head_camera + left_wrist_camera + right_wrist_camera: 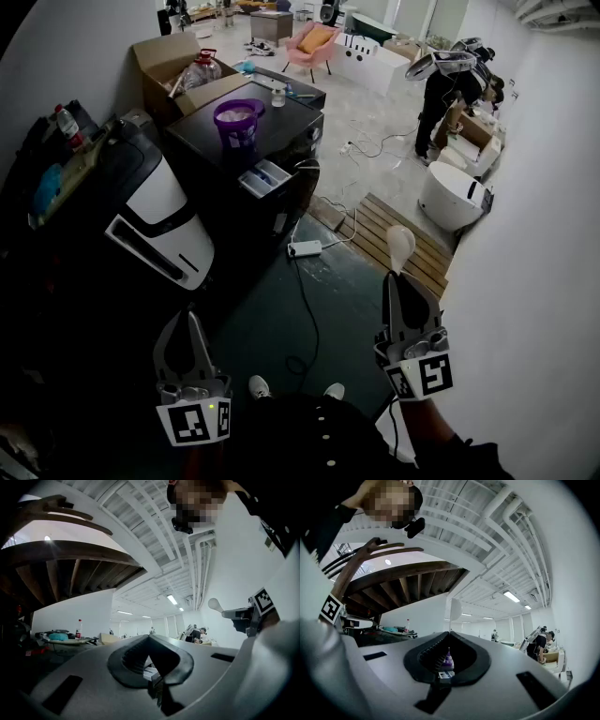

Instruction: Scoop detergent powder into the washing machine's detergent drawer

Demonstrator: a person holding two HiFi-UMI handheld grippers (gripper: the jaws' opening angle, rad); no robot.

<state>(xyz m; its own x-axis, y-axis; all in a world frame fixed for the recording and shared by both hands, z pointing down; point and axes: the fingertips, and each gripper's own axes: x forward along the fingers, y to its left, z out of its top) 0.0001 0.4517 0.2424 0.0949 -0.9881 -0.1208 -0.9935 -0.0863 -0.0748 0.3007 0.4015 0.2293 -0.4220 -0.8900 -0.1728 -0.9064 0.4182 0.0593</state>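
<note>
We judge this the approach step: our right gripper [398,281] clenches a white scoop [400,246], and our left gripper [190,319] is clenched on nothing. The purple detergent tub [238,117] and the open drawer [263,176] sit well ahead of both, so next we must reach the tub.

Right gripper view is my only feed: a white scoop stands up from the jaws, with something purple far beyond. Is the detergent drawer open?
Observer: Yes. The detergent drawer is pulled out of the washing machine, just below the purple detergent tub on its top.
Operator: Is the left gripper carrying anything?
Observer: No. The left gripper has its jaws together on nothing.
Operator: Is there anything on the ground ahead?
Observer: A white power strip and its cable lie on the floor in front of the machine.
</note>
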